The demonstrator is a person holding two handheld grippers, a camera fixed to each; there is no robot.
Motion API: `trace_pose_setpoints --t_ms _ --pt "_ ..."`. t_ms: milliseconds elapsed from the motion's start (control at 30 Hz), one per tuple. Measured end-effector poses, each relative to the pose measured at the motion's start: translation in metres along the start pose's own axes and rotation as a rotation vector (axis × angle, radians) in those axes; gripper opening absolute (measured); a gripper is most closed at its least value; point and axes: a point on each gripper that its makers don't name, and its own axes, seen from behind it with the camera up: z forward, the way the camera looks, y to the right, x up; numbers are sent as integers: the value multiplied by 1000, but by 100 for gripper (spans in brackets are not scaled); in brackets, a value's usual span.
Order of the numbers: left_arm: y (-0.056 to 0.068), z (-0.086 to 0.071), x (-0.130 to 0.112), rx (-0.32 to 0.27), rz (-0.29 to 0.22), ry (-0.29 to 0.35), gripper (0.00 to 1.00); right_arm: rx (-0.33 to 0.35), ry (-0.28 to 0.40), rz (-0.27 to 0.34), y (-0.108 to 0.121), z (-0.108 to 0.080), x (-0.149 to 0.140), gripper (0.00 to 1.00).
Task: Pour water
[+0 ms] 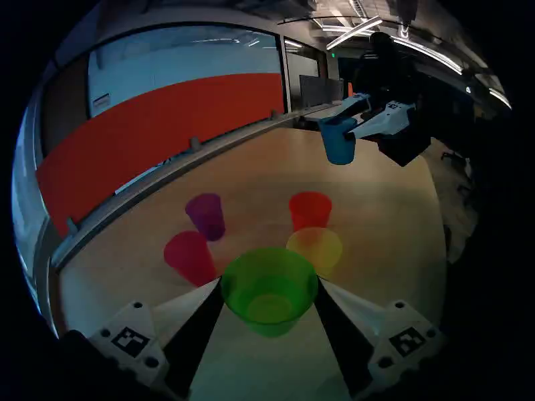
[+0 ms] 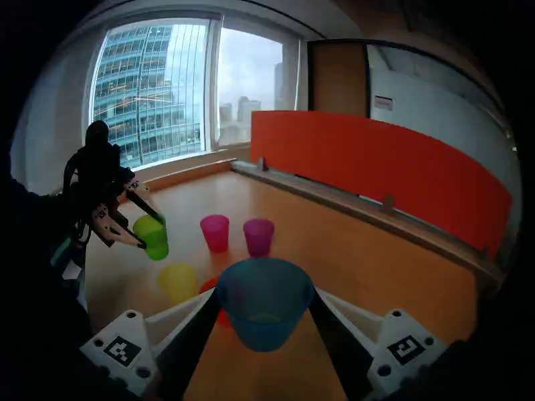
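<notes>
Left gripper view: left gripper is clamped on a green cup, both white-and-black fingers pressed against its sides, jaws narrowed onto it. The cup is smooth translucent plastic, tapered, with a round rim and its mouth towards the camera. A paler disc at the bottom could be a little water or just the base, can't tell. Square black-and-white marker tags sit on the finger mounts. Beyond it, on a pale wood-grain table, four more tapered translucent cups stand upright in a loose cluster. The purple cup and pink cup are close together on one side. The red cup and yellow cup are on the other, yellow overlapping red from this angle. Farther off, over the far part of the table, the right gripper grips a blue cup, held clear of the surface and roughly upright. A flat matte orange-red partition runs along the table edge.

Right gripper view: the blue cup sits between the near fingers, both touching its walls. It is the same smooth see-through plastic, narrow at the base, with a greenish tint at the bottom. The green cup hangs in the left gripper on the window side, above the table and well apart from the blue one.
</notes>
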Motion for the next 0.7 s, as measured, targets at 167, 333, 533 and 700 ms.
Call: trace_pose_setpoints --t_ms 167,333,533,700 --pt "1 9 -13 -15 3 -33 89 5 -39 -12 -1 8 -18 93" --pt "0 18 -22 -27 -6 -56 89 11 -59 -2 -2 14 -30 93" --pt "-3 27 -33 -37 -11 -85 89 17 -85 17 0 21 -44 93" --pt "-5 33 -41 -46 -13 -107 89 18 -106 26 0 27 -57 93"
